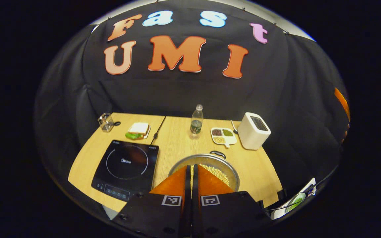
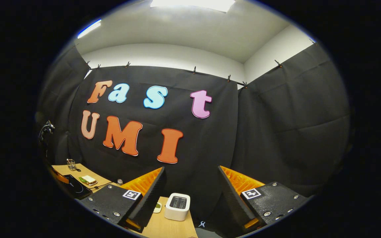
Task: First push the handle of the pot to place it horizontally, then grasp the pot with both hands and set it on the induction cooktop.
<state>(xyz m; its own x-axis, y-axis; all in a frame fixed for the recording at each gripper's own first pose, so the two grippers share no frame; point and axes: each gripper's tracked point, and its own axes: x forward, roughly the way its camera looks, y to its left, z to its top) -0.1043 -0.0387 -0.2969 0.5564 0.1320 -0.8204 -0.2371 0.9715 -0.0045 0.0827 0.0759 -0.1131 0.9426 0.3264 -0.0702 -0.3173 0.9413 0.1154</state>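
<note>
A metal pot point(image 1: 226, 165) holding yellow beans stands at the table's near middle in the left gripper view, its black far handle point(image 1: 217, 153) pointing away from me. The black induction cooktop point(image 1: 126, 168) lies just left of the pot, and it sits at the far left in the right gripper view point(image 2: 76, 189). My left gripper point(image 1: 192, 168) is shut, its tips over the pot's near rim; what lies beneath them is hidden. My right gripper point(image 2: 191, 169) is open and raised, aimed at the booth wall, with nothing between its fingers.
On the wooden table point(image 1: 177, 142) behind the pot stand a water bottle point(image 1: 196, 121), a divided snack plate point(image 1: 223, 136) and a white toaster point(image 1: 253, 130) point(image 2: 177, 206). A sandwich plate point(image 1: 138, 130) and a glass point(image 1: 105, 121) sit behind the cooktop.
</note>
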